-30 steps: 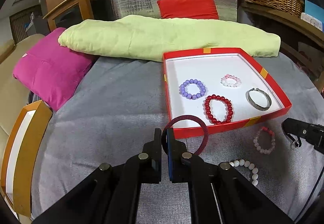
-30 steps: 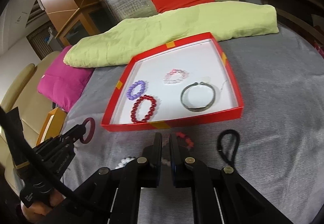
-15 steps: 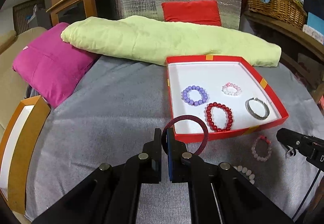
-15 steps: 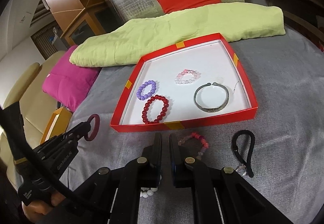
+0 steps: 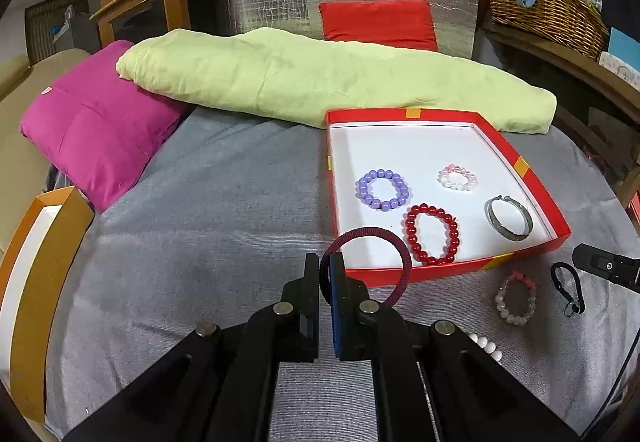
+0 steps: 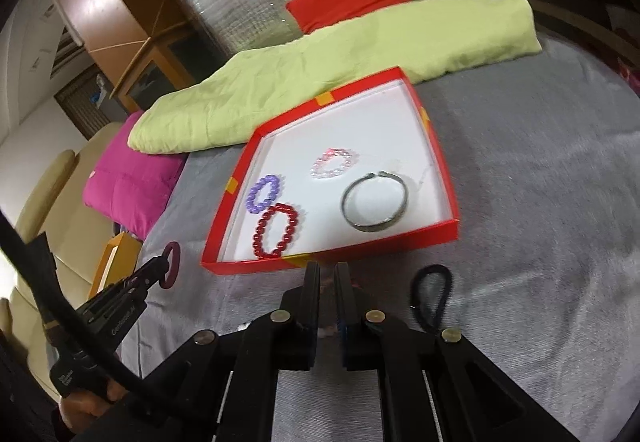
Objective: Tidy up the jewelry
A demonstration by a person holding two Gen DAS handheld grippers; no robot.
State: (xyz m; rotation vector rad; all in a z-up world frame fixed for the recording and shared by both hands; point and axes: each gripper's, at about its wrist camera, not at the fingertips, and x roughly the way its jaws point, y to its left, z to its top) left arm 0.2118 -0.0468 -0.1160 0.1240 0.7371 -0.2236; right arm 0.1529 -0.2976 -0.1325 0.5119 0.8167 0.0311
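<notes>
We pinch a dark maroon corded ring bracelet [image 5: 366, 264] in the pressed-together left tool [image 5: 325, 274], lifted at the near rim of the red cardboard tray [image 5: 524, 170] for dropping in, closer than a second ago, while the right tool [image 6: 328, 282], nearly pressed together, has dipped over the pale pink beaded bracelet [image 5: 516, 298].

Your red tray [image 5: 540, 189] holds purple [image 5: 383, 190], pink [image 5: 458, 178], red bead bracelets [image 5: 432, 234] and a metal bangle [image 5: 509, 218]; the maroon band [image 5: 370, 238] is pinched upright.
</notes>
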